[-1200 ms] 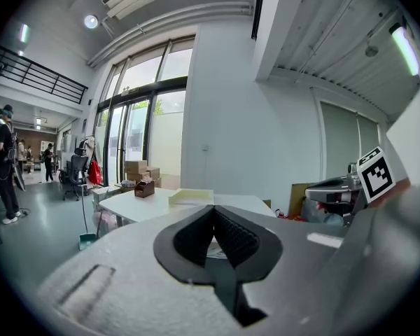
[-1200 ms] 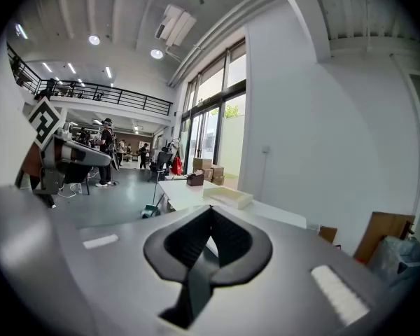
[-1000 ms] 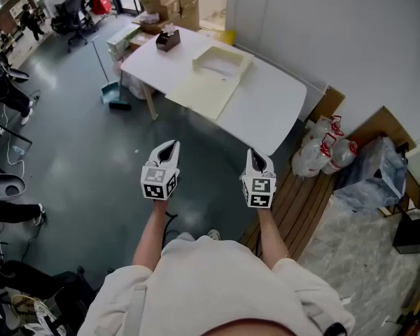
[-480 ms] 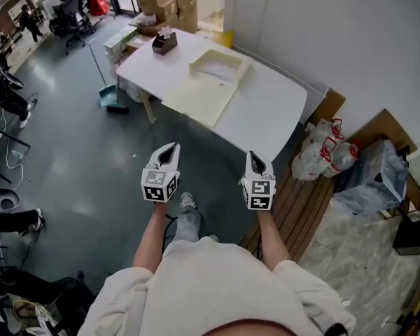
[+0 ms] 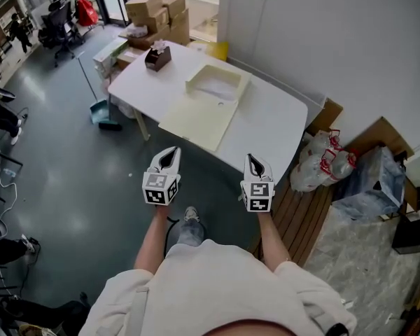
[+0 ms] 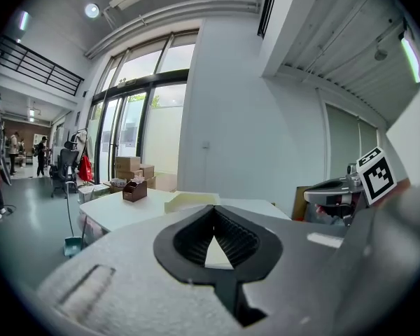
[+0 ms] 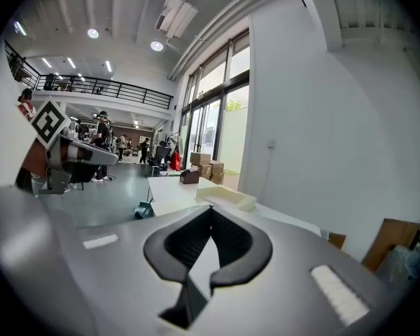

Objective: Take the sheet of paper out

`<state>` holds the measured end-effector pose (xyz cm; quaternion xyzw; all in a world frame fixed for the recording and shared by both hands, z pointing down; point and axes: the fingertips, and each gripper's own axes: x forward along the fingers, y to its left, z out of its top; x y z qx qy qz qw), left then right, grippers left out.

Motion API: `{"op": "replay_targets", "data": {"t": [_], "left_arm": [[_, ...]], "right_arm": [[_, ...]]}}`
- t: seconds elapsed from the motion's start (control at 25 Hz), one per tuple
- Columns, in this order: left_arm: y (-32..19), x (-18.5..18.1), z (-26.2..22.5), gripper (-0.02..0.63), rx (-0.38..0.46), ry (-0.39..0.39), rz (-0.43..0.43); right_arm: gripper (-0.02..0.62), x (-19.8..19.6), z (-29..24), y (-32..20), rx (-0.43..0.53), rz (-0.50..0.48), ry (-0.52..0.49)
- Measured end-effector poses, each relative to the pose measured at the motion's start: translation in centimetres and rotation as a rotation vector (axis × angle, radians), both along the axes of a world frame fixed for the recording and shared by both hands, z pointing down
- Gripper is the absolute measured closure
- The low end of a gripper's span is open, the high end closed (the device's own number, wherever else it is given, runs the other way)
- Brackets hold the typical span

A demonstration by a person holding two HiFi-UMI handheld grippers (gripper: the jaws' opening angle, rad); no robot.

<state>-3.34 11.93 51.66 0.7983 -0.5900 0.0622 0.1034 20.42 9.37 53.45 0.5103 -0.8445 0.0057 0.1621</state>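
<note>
A cream open box (image 5: 217, 82) sits on the white table (image 5: 266, 117) ahead, with a flat cream flap (image 5: 199, 121) spread in front of it. Something white lies inside the box; I cannot tell if it is the sheet of paper. My left gripper (image 5: 172, 150) and right gripper (image 5: 253, 158) are held side by side in the air, short of the table's near edge. Both are shut with nothing between the jaws. The left gripper view shows its shut tips (image 6: 213, 208) aimed at the box (image 6: 189, 200). The right gripper's tips (image 7: 211, 210) point the same way.
A brown tissue box (image 5: 156, 57) stands at the table's far left corner. Cardboard boxes (image 5: 154, 9) are stacked behind it. A dustpan and broom (image 5: 101, 110) lie on the floor at left. Plastic bags (image 5: 322, 163) and wooden boards (image 5: 304, 208) lie to the right, by the wall.
The person has stepped forward, so the table and box now lie closer beneath the view. Both grippers keep the same shut pose in front of the body.
</note>
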Motion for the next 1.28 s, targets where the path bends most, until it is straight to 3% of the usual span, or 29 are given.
{"op": "replay_targets", "data": {"t": [0.64,1.28], "left_arm": [[-17.0,-10.0,-1.4,0.604,0.021,0.013,0.051],[-24.4,-12.8,0.9,0.604,0.007,0.030,0.104]], "right_arm": [[0.595,-9.1,-2.1,-15.8,0.030,0.059,0.017],[0.595,-12.6,-1.5,-22.4,0.032,0.084,0.043]]}}
